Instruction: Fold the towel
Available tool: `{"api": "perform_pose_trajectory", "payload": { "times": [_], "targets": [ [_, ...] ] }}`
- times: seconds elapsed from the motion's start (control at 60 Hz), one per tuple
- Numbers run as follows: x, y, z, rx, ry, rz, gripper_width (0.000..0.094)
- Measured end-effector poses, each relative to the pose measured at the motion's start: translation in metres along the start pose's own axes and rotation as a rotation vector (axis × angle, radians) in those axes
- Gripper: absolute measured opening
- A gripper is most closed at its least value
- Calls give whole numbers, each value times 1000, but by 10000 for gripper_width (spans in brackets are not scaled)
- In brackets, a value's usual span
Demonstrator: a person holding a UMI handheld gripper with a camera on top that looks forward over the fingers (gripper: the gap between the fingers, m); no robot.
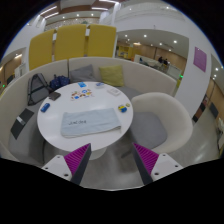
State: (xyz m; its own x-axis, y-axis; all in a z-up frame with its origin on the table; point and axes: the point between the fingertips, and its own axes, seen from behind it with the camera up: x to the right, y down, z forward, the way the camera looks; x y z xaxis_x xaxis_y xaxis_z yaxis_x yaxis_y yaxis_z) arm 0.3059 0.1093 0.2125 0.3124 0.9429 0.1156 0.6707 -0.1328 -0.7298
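Observation:
A pale grey-white towel (89, 122) lies folded flat on the near half of a round white table (62, 104). My gripper (112, 160) hangs well back from the table and above floor level, its two fingers spread wide apart with nothing between them. The magenta pads (77, 156) face each other across an empty gap, and the towel lies beyond the fingertips.
Small objects, some blue and yellow, sit on the table's far half (88, 90). A white curved chair (157, 112) stands to the right of the table, a dark chair (21, 125) to the left. Yellow panels (75, 45) stand behind. Grey floor (110, 150) lies just ahead.

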Motion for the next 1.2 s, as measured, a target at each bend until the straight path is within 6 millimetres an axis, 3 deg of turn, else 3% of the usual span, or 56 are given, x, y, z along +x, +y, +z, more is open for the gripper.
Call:
{"api": "perform_pose_trajectory", "payload": {
  "times": [0.033,0.05,0.133,0.3,0.433,0.517,0.767,0.95,0.983,1.05,1.133,1.2],
  "targets": [
    [-5,0,1,-1,-13,-4,870],
    [-22,-5,8,1,-18,-5,871],
    [-54,-12,17,6,-61,-19,872],
    [-143,-32,45,21,-154,-73,868],
    [-213,-42,80,36,-223,-112,866],
    [-247,-39,108,34,-246,-137,867],
    [-294,-27,228,-4,-200,-182,867],
    [-304,-13,300,-48,-171,-199,858],
    [-306,-10,309,-56,-170,-203,796],
    [-315,-14,316,-44,-200,-182,481],
    [-304,-17,322,-51,-113,-245,88],
    [-310,-14,318,-89,-102,-281,27]
  ]
}}
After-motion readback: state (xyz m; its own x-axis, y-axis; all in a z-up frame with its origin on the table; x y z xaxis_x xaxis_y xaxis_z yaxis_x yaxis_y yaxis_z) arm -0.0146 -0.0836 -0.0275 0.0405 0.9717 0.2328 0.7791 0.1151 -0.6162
